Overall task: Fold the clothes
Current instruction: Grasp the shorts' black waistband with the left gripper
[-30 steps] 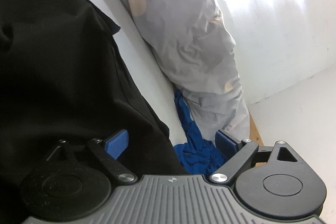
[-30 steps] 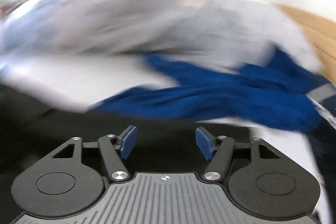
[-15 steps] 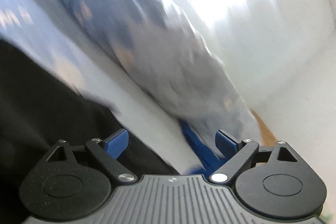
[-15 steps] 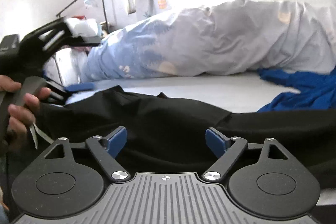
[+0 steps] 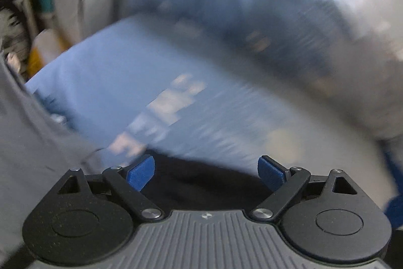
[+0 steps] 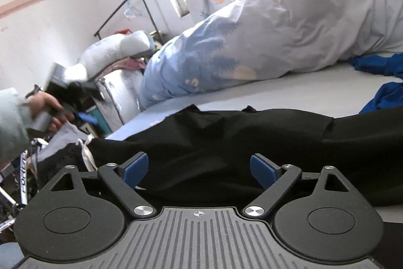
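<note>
The black garment (image 6: 226,143) lay spread across the light bed sheet (image 6: 289,92), stretching from a white drawstring (image 6: 84,150) at the left to the far right, with a blue garment (image 6: 382,92) bunched beyond it beside the rolled patterned duvet (image 6: 277,42). The right gripper (image 6: 199,168) hung low over the black cloth, jaws spread wide and empty. The left gripper (image 5: 205,169), seen through heavy blur, was likewise wide open with nothing between its pads, only the garment's dark edge below. A clean fold would probably call for each gripper to pinch one edge layer only, at matching points, and lift evenly so the cloth does not drag or bunch.
</note>
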A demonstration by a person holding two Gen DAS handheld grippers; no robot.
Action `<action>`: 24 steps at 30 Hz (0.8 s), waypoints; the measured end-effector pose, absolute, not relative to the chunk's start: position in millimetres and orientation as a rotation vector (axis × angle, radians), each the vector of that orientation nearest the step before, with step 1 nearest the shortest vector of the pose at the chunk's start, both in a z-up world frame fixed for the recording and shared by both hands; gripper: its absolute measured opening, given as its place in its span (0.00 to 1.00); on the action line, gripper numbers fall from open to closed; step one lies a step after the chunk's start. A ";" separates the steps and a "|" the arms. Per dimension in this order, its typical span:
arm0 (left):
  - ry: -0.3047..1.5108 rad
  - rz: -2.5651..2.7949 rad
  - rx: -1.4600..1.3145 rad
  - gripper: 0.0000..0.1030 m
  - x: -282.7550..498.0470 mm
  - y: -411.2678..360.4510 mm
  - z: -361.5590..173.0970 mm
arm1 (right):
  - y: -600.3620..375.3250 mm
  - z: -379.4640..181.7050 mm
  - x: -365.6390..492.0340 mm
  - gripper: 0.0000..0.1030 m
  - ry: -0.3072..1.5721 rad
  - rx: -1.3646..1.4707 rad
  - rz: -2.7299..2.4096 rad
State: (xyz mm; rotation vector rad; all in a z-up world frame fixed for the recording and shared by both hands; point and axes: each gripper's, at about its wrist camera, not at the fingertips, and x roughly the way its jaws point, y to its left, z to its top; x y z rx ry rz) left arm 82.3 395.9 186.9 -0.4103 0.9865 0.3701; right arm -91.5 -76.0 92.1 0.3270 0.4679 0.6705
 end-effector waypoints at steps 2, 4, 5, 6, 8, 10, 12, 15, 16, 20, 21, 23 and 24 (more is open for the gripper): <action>1.073 0.440 -0.414 0.72 94.8 414.5 167.2 | -76.4 93.4 -92.0 0.88 0.466 0.336 0.663; 1.094 0.443 -0.434 0.70 103.9 428.6 158.8 | -76.7 93.8 -91.9 0.88 0.467 0.350 0.655; 1.105 0.425 -0.439 0.70 108.0 432.4 156.3 | -76.7 93.3 -91.8 0.88 0.467 0.355 0.653; 1.128 0.410 -0.439 0.70 112.7 434.0 152.9 | -77.0 92.9 -91.7 0.88 0.469 0.354 0.649; 1.174 0.379 -0.437 0.70 122.2 437.3 146.0 | -76.1 90.8 -91.2 0.88 0.476 0.347 0.642; 1.232 0.396 -0.417 0.70 129.2 440.5 136.1 | -74.7 87.4 -90.1 0.88 0.484 0.342 0.631; 1.268 0.420 -0.404 0.70 131.6 444.0 126.7 | -74.8 85.7 -88.5 0.88 0.490 0.342 0.623; 1.281 0.388 -0.435 0.70 136.9 451.1 118.2 | -73.9 82.7 -87.0 0.88 0.500 0.343 0.616; 1.271 0.370 -0.455 0.70 136.3 454.2 117.4 | -71.7 80.9 -87.0 0.88 0.504 0.342 0.613; 1.181 0.321 -0.527 0.70 127.9 468.4 128.2 | -68.1 76.5 -86.5 0.88 0.518 0.329 0.610; 1.159 0.297 -0.554 0.70 126.5 471.6 130.2 | -67.5 75.7 -86.6 0.88 0.520 0.326 0.610; 1.149 0.274 -0.588 0.70 124.4 478.9 131.1 | -66.3 74.4 -86.8 0.88 0.522 0.319 0.608; 1.156 0.268 -0.595 0.69 123.8 482.7 130.6 | -66.6 73.8 -86.8 0.88 0.522 0.316 0.607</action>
